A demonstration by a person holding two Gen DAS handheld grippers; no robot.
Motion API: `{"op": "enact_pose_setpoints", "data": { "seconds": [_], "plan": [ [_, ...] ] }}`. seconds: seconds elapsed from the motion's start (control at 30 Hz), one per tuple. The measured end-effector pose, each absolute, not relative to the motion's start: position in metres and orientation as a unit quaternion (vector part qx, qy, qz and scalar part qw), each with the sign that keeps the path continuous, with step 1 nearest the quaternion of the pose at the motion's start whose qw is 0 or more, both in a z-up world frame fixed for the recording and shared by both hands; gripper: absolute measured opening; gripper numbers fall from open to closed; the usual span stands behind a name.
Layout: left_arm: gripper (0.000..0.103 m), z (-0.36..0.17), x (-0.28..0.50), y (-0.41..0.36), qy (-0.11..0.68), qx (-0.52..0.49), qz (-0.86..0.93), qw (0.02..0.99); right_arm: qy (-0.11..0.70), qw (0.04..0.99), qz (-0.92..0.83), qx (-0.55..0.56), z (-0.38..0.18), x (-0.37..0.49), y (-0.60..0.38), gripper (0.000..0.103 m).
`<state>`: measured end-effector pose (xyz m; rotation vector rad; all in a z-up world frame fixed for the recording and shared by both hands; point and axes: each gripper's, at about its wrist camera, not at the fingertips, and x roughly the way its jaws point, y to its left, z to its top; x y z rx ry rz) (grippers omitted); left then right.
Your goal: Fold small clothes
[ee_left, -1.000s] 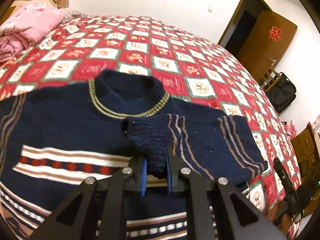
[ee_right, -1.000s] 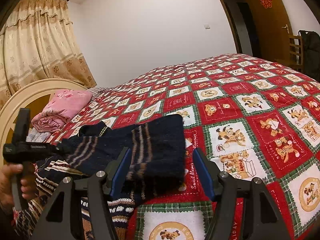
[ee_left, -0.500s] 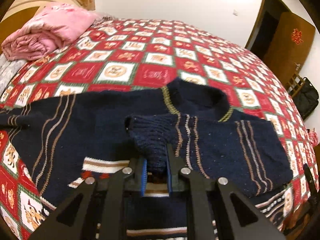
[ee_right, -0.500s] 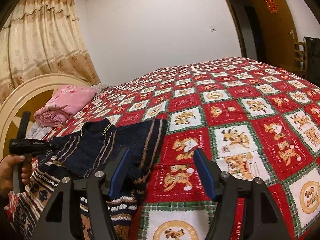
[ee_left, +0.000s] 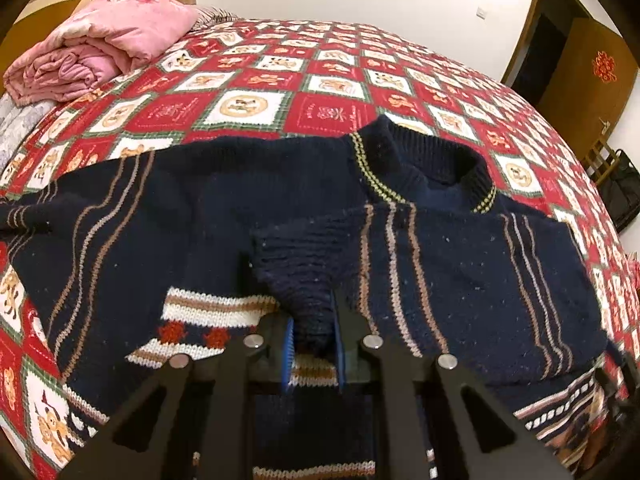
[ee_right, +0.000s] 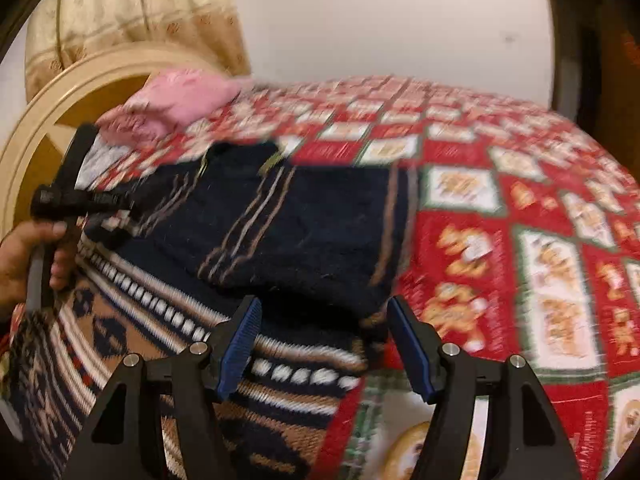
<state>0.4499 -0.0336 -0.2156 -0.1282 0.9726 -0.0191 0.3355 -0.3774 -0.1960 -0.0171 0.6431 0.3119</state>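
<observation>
The bed (ee_left: 328, 76), spread with a red patchwork quilt, carries everything, and its broad flat top serves as the folding surface. A rolled pink blanket (ee_left: 100, 44) lies out of the way at the head end, by the curved headboard (ee_right: 60, 120).

The navy sweater (ee_left: 200, 220) lies flat along the near edge of the bed, collar (ee_left: 424, 168) pointing toward the far side, patterned hem nearest the person. One sleeve (ee_left: 460, 272) is already laid across the chest, probably to bring the garment to a narrow shape before it is folded lengthwise; the other sleeve stretches out toward the head end of the bed.

The left gripper (ee_left: 312, 344) pinches the ribbed cuff (ee_left: 296, 276) of the folded-over sleeve between its blue fingers (ee_left: 289, 348), nearly closed on the knit, holding it over the middle of the sweater, likely to place it squarely. In the right wrist view a hand (ee_right: 24, 264) grasps that tool's handle.

The right gripper (ee_right: 324, 340) hovers low over the sweater's folded side near the hem, its fingers (ee_right: 240, 340) spread wide with nothing pressed between them, seemingly ready to steady or take the fabric. That view is blurred.
</observation>
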Motion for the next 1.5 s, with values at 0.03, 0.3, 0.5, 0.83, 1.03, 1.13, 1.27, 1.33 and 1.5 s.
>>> {"op": "enact_pose_setpoints", "data": {
  "seconds": [0.03, 0.3, 0.5, 0.83, 1.03, 1.13, 1.27, 1.33, 1.5],
  "plan": [
    [0.017, -0.216, 0.449, -0.034, 0.467, -0.058, -0.009, 0.882, 0.301, 0.941, 0.155, -0.007, -0.193, 0.333, -0.378, 0.066],
    [0.035, -0.212, 0.446, -0.024, 0.472, -0.064, 0.003, 0.879, 0.35, 0.919, 0.18, -0.027, -0.206, 0.34, -0.367, 0.066],
    [0.048, -0.215, 0.432, -0.024, 0.467, -0.037, 0.002, 0.883, 0.359, 0.92, 0.157, -0.025, -0.211, 0.345, -0.368, 0.066],
    [0.053, -0.195, 0.407, 0.008, 0.432, -0.043, 0.004, 0.901, 0.28, 0.948, 0.139, -0.05, -0.187, 0.317, -0.365, 0.066],
    [0.054, -0.185, 0.394, 0.11, 0.407, -0.027, 0.088, 0.909, 0.258, 0.957, 0.125, -0.045, -0.179, 0.304, -0.362, 0.066],
    [0.054, -0.188, 0.39, 0.185, 0.41, -0.041, 0.152, 0.898, 0.248, 0.959, 0.129, -0.05, -0.175, 0.294, -0.353, 0.066],
    [0.054, -0.191, 0.382, 0.283, 0.396, -0.064, 0.251, 0.881, 0.244, 0.958, 0.13, -0.078, -0.174, 0.286, -0.334, 0.066],
    [0.054, -0.193, 0.382, 0.317, 0.395, -0.081, 0.278, 0.872, 0.252, 0.954, 0.134, -0.092, -0.174, 0.286, -0.321, 0.066],
    [0.054, -0.202, 0.396, 0.371, 0.391, -0.139, 0.307, 0.856, 0.265, 0.938, 0.172, -0.143, -0.164, 0.288, -0.27, 0.066]
  ]
}}
